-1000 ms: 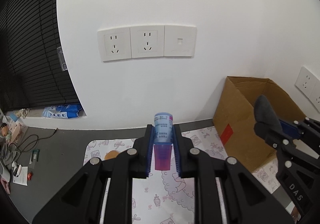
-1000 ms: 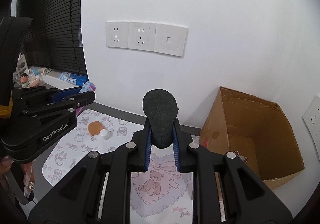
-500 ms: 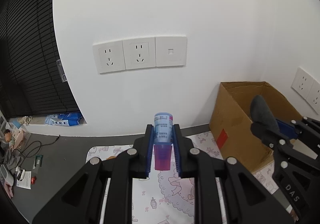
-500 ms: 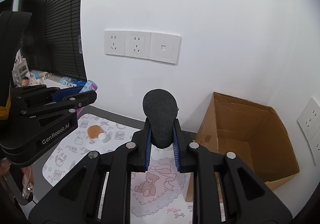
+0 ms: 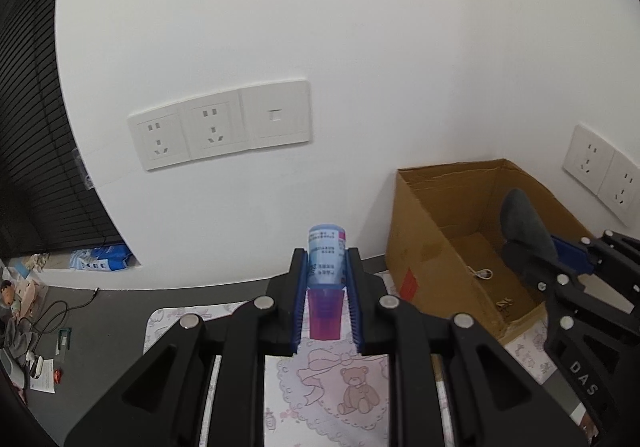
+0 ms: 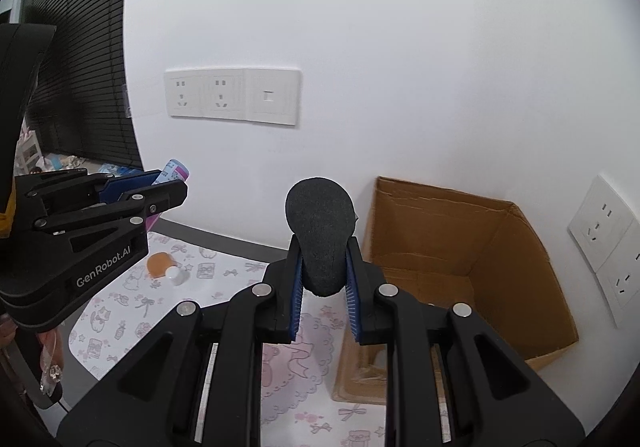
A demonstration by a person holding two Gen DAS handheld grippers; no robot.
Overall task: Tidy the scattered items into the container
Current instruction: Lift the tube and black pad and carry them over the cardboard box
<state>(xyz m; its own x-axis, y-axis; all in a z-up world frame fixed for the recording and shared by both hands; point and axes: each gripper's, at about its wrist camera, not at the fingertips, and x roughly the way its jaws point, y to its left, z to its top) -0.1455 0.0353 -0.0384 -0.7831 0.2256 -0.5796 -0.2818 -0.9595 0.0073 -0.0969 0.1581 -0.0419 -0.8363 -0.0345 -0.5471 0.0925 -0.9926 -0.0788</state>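
My left gripper [image 5: 326,279] is shut on a small bottle [image 5: 326,259] with a blue-and-white label and a purple cap, held above the patterned mat [image 5: 332,387]. My right gripper [image 6: 322,267] is shut on a dark grey foam pad [image 6: 320,231]. An open cardboard box [image 6: 472,259] stands against the wall, just right of the right gripper. From the left wrist view the box [image 5: 452,247] lies to the right, with the right gripper [image 5: 532,243] and its grey pad [image 5: 524,223] above its opening. An orange bottle with a white cap [image 6: 164,267] lies on the mat [image 6: 224,287].
The white wall with socket plates [image 5: 220,127] stands right behind the mat and box; more sockets [image 6: 604,231] are on the side wall. Cables and papers [image 5: 36,347] lie on the grey floor at the left. Small scraps [image 5: 484,273] lie inside the box.
Both grippers have moved right towards the box, still holding their items. The box has come closer in both views, and the right gripper's grey pad now hangs over its opening.
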